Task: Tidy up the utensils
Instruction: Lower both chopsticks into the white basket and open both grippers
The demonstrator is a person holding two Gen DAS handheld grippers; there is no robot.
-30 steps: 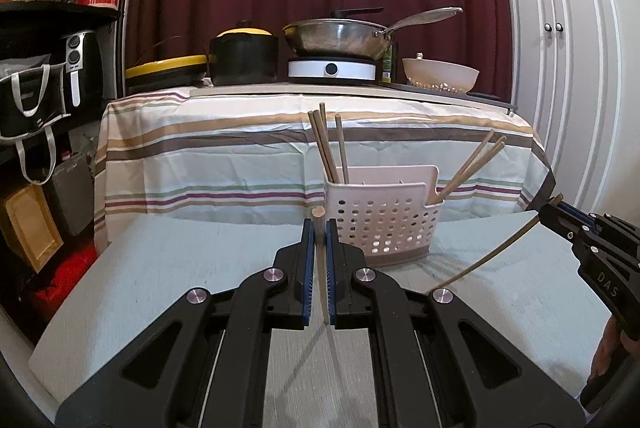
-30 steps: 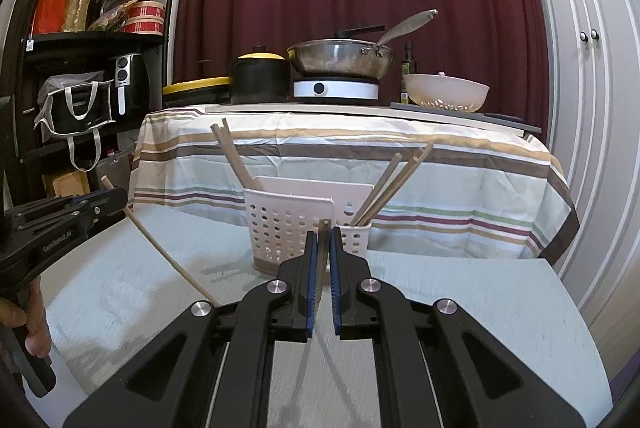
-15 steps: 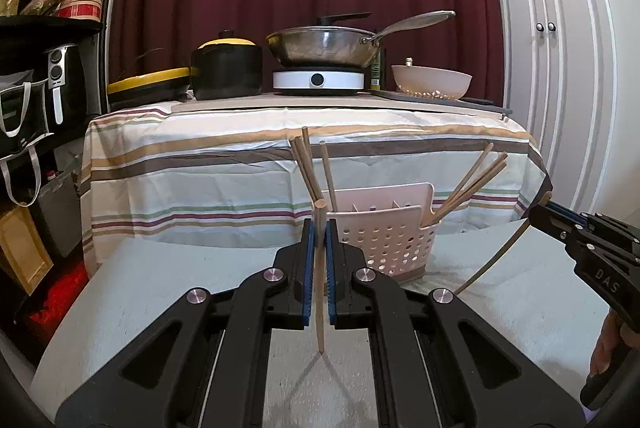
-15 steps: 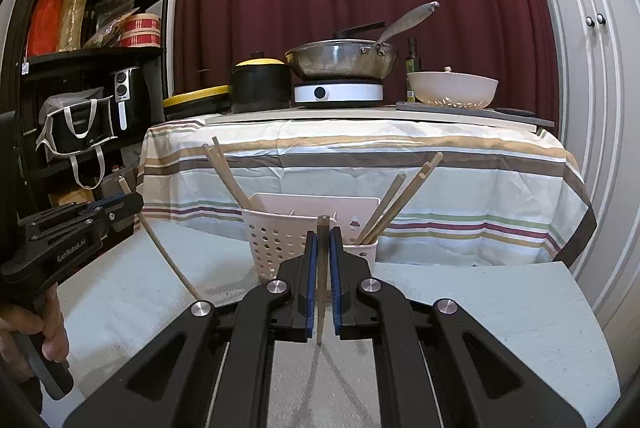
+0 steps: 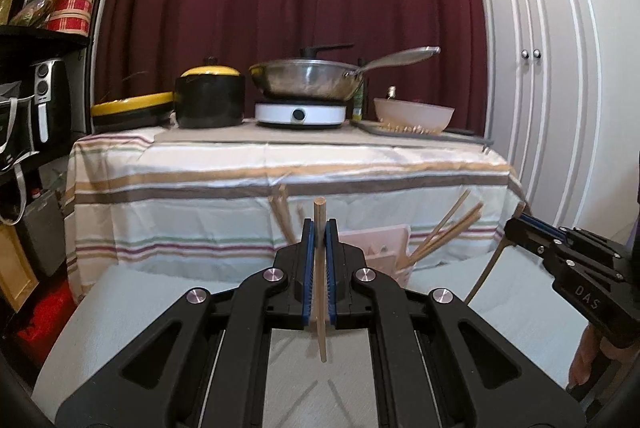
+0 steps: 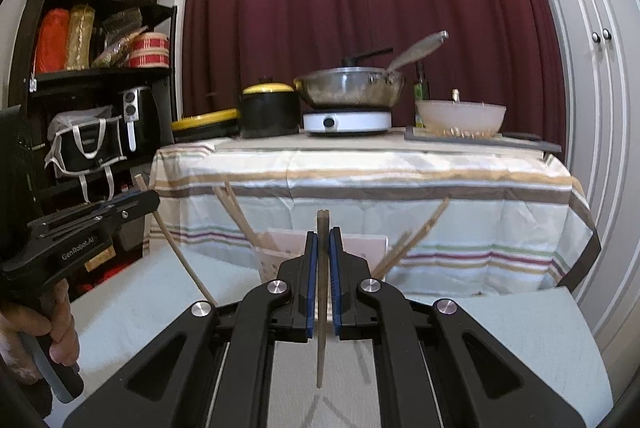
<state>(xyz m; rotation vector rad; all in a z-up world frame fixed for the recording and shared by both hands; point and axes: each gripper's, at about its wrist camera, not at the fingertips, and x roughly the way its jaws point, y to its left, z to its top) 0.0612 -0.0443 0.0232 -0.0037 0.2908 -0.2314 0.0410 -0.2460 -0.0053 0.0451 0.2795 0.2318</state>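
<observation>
The left gripper (image 5: 319, 228) hides most of the pink basket (image 5: 390, 244), so its holes cannot be seen. In the right wrist view the basket (image 6: 280, 248) and its chopsticks (image 6: 416, 236) are blurred. The frame edge cuts off the hand (image 6: 40, 332).

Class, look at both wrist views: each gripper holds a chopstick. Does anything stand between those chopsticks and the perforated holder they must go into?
Nothing visible does. The left gripper and right gripper each clamp a chopstick upright, with the holder directly beyond. Only the chopsticks already inside lean outward at its two ends.
</observation>
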